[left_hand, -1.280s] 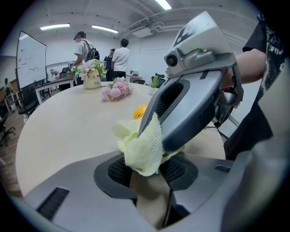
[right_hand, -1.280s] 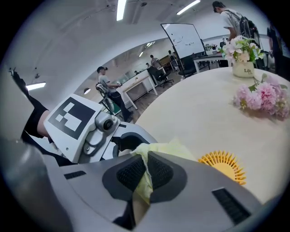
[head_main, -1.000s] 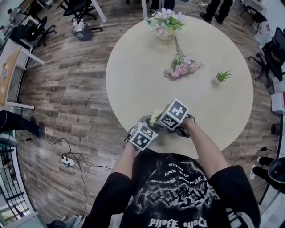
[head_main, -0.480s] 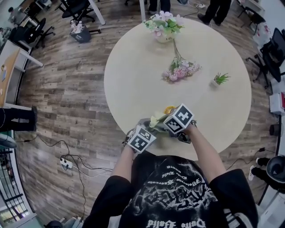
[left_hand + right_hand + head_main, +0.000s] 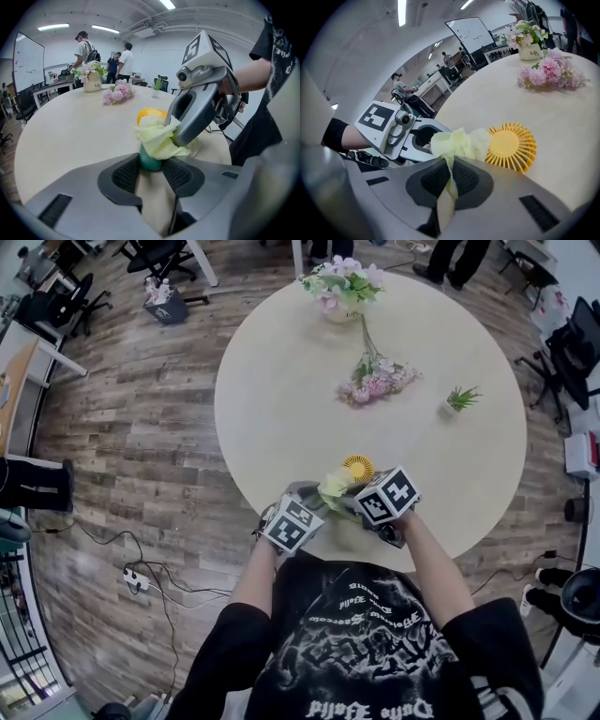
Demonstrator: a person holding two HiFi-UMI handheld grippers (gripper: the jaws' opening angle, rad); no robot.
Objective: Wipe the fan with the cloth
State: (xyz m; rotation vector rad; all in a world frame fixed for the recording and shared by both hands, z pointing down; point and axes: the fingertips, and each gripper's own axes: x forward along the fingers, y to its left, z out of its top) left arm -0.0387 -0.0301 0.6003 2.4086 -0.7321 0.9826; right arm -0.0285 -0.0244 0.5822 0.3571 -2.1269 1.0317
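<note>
**Two tongs, one fan, one cloth, all at the near edge of the round tabletop (image 5: 281, 418).**

Your left tongs (image 5: 151, 165) are closed on the teal handle of the one small fan (image 5: 509, 144). Your right tongs (image 5: 451, 176) are pinched tight on the one pale yellow cloth (image 5: 457, 139). Its bunched end sits over the top of the handle and touches the near side of the fan's yellow grille. Farther out, three more things stand well apart from the fan. One vase of flowers (image 5: 342, 287) is at the far edge, one loose bunch of pink flowers (image 5: 377, 381) lies near the middle, and one small potted plant (image 5: 457, 399) is to its right.
</note>
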